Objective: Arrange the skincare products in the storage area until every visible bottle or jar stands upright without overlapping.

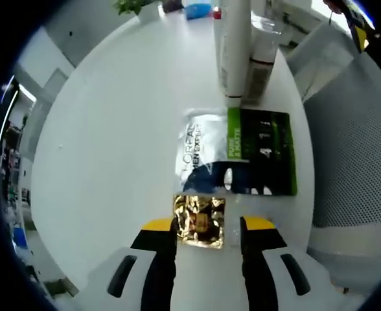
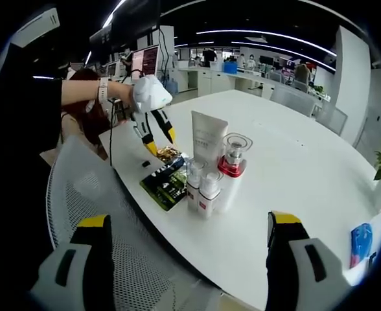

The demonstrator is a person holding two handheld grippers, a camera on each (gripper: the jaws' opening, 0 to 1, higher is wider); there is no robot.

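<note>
White table [image 1: 113, 129] — left tongs [image 1: 208, 232] around gold sachet [image 1: 199, 221], right tongs [image 2: 184, 236] wide.

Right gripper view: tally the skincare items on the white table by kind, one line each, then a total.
Upright tube: 1
Clear-capped bottle with red collar: 1
Small white pump bottles: 2
Flat sachets lying by the bottles, the gold one between the left gripper fingers: 3
Total: 7
</note>
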